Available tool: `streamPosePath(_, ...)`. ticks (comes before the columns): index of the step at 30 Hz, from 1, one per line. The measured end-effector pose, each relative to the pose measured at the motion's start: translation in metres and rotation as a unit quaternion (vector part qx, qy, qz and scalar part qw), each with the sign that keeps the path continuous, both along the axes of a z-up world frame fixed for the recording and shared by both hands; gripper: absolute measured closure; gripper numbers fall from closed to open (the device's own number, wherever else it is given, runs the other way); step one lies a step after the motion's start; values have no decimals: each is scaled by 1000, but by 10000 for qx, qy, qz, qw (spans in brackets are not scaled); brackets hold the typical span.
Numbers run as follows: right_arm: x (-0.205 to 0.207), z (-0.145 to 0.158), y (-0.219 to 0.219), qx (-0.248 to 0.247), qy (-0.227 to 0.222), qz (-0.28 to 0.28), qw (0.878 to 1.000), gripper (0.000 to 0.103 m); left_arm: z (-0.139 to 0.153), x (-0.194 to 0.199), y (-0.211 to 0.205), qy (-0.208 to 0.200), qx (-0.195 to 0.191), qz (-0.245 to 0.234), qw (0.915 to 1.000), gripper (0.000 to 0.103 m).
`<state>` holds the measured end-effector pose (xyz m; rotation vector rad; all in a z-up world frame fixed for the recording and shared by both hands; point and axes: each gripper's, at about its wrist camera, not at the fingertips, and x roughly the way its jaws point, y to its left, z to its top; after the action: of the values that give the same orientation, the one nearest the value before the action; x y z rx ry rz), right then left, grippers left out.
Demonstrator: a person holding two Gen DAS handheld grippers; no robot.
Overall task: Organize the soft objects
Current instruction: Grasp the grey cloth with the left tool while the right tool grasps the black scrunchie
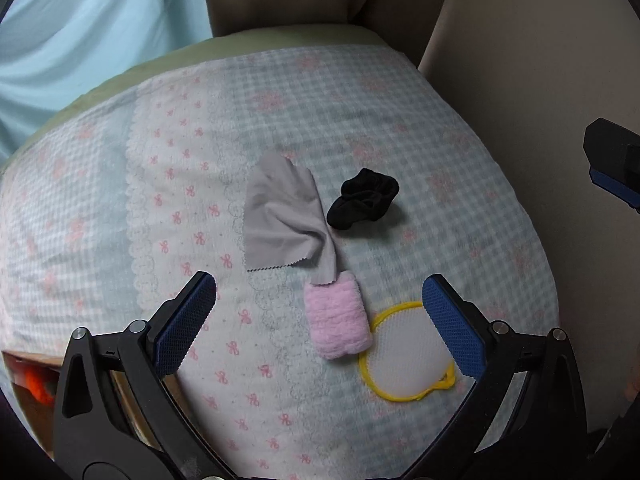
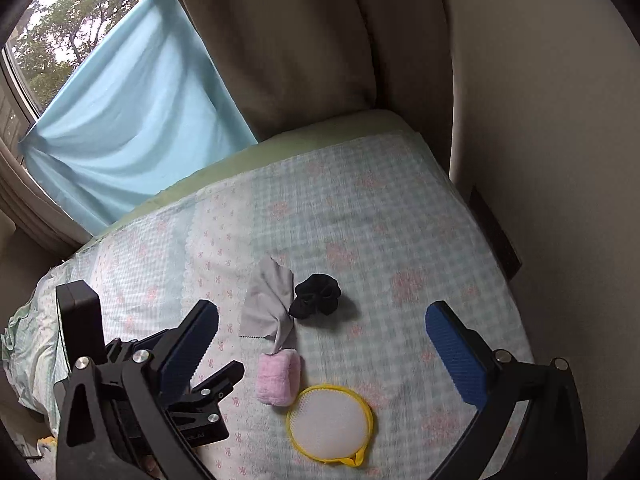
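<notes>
Four soft things lie on the checked bedspread (image 1: 400,120). A crumpled grey cloth (image 1: 280,216) (image 2: 268,304) lies mid-bed, its tip touching a rolled pink towel (image 1: 340,320) (image 2: 278,378). A black scrunchie (image 1: 364,200) (image 2: 318,295) sits right of the cloth. A round white mesh pad with a yellow rim (image 1: 408,354) (image 2: 330,424) lies beside the towel. My left gripper (image 1: 320,320) is open and empty, above the towel. My right gripper (image 2: 322,344) is open and empty, higher, above the same items. The right gripper's tip shows at the left wrist view's right edge (image 1: 612,164); the left gripper's body shows in the right wrist view (image 2: 120,360).
A beige wall (image 2: 540,120) runs along the bed's right side. A brown curtain (image 2: 280,40) and a light blue curtain (image 2: 132,120) hang behind the bed's far edge. A green sheet edge (image 2: 280,148) shows at the back. A cardboard box (image 1: 28,392) sits lower left.
</notes>
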<state>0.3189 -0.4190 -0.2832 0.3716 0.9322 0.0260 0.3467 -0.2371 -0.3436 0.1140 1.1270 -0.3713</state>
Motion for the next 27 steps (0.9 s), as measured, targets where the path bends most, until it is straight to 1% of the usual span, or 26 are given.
streamPosePath(3,16,-40,0,223,149,-27,9996,0,-46,21,-9,102,240,-64,9996,0)
streamPosePath(5,25,-62,2,329,223,-31,9992,0,-71,34,-11,185,362,-101,9991,0)
streamPosePath(9,44,-97,5,499,315,-7,9983,0,-108,53,-10,299,398,-168,9986,0)
streamPosePath(13,65,-127,9,565,416,50,9975,0,-136,70,-9,399,418,-200,9981,0)
streamPosePath(14,70,-133,10,590,438,67,9973,2,-142,74,-10,408,435,-234,9979,0)
streamPosePath(15,75,-138,12,629,466,98,9969,7,-147,77,-12,407,470,-275,9977,0)
streamPosePath(17,83,-149,15,693,531,150,9961,11,-157,83,-15,376,593,-348,9969,0)
streamPosePath(19,89,-157,19,733,572,230,9954,21,-165,88,-15,356,648,-367,9966,1)
streamPosePath(20,93,-160,21,741,592,272,9951,24,-167,90,-15,337,623,-370,9968,1)
streamPosePath(21,95,-162,22,753,602,304,9949,29,-167,92,-15,281,587,-374,9972,6)
streamPosePath(23,100,-167,24,800,620,332,9943,34,-167,95,-17,150,580,-429,9973,13)
streamPosePath(24,101,-168,25,816,627,338,9941,38,-167,97,-19,106,579,-488,9971,20)
streamPosePath(25,103,-169,25,836,639,353,9938,45,-166,99,-20,58,572,-547,9968,24)
streamPosePath(26,104,-170,25,859,658,370,9934,49,-166,100,-22,3,564,-602,9966,33)
streamPosePath(27,106,-172,25,886,684,380,9930,57,-165,100,-23,-37,556,-659,9963,44)
